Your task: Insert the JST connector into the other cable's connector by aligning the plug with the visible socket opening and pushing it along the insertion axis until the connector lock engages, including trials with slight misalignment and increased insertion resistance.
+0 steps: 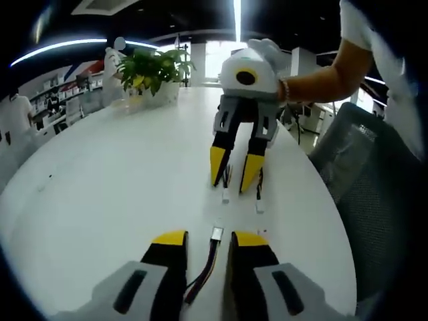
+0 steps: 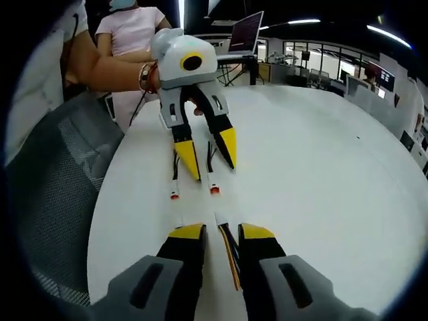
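On the white table (image 1: 100,187) a wire bundle with a small white connector (image 1: 217,233) lies between the jaws of my left gripper (image 1: 210,239), which stand apart and do not pinch it. Facing it, my right gripper (image 1: 234,175) hangs open over two thin cable ends (image 1: 226,195) (image 1: 259,204). In the right gripper view my right gripper (image 2: 222,232) is open around a striped cable (image 2: 229,251). Beyond it, my left gripper (image 2: 209,164) stands open above two red-tipped cable ends (image 2: 174,195) (image 2: 215,190).
A potted plant (image 1: 155,70) stands at the table's far end. A grey mesh chair (image 1: 374,194) (image 2: 60,200) sits at the table edge beside the person's arm (image 1: 321,80). A laptop (image 2: 245,32) and a person in pink (image 2: 134,33) are behind.
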Available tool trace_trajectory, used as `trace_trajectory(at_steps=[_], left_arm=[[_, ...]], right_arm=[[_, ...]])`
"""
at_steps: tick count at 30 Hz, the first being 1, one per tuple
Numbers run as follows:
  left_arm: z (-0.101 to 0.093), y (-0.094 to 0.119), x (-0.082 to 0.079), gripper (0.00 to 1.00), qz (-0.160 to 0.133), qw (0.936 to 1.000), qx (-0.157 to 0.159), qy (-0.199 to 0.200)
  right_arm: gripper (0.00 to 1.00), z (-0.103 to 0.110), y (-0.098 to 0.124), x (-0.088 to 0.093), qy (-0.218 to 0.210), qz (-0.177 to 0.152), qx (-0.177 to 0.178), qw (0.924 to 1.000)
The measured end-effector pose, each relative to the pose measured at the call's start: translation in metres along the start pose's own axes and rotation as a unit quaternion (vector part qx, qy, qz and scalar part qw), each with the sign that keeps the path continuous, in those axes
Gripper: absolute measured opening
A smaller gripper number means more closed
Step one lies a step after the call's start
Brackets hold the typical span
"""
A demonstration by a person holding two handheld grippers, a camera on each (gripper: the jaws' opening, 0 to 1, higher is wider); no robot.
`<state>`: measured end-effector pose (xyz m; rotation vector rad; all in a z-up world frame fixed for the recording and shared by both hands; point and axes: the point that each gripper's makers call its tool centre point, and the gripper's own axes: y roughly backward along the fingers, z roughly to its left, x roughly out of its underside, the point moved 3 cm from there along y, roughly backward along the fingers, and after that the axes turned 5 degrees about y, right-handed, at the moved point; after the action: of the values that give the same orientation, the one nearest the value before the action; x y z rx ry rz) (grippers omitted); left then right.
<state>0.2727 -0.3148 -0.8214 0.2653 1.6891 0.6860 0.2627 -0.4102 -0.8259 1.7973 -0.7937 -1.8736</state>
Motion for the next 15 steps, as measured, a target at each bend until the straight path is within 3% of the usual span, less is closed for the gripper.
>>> trace_trajectory(at_steps=[15], left_arm=[[-0.0031,-0.0021,0.0037,0.12,-0.001,0.9999,0.011,0.005]], right_arm=[[0.12,0.0007,-0.005,0.001,0.008,0.003,-0.014,0.9999]])
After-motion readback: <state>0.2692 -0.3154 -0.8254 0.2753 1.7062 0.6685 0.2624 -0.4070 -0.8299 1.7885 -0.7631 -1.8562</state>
